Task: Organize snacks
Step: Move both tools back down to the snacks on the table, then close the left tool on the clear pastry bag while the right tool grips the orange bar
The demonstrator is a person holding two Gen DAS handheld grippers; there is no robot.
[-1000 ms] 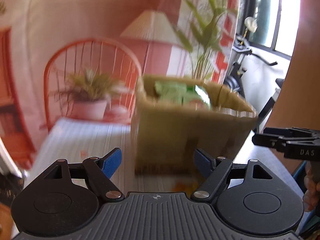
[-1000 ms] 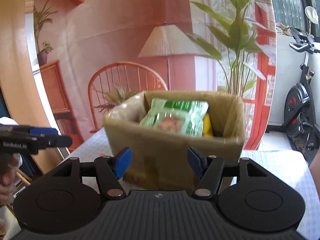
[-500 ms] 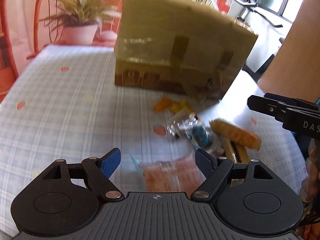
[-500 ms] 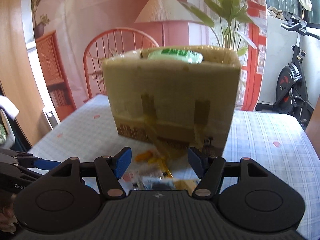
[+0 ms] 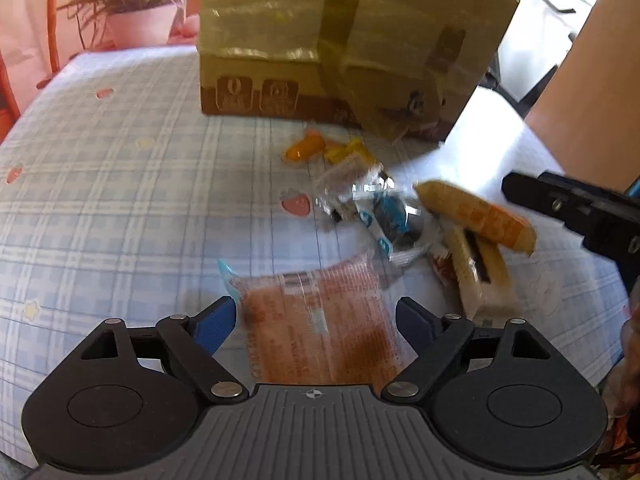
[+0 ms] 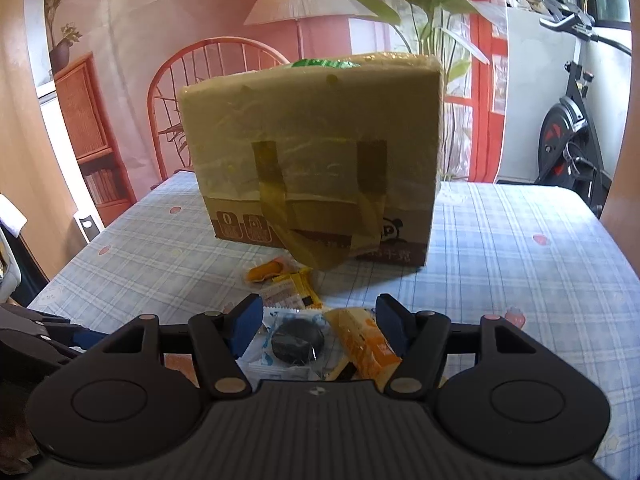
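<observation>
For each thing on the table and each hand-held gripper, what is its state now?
Cardboard box: upright, open top, green packet showing inside.
Pink snack packet: flat on tablecloth, not gripped.
Orange snack bar: lying loose.
Left hand-held gripper: opening, over the pink packet.
Right hand-held gripper: open, holding nothing.

The tablecloth [image 5: 120,184] is pale blue and white plaid, dotted with small pink strawberry and yellow star prints. At the top centre of the frame the cardboard box [image 6: 316,152] is tan-yellow with a brown printed band along its base and darker olive tape strips. Below it lie an orange capsule-shaped snack [image 5: 304,148], a clear and blue wrapper with a black biscuit [image 6: 296,340], an orange packet [image 6: 368,344] and a salmon-pink packet [image 5: 320,320]. The gripper pads [image 5: 214,322] are blue on black arms.
</observation>
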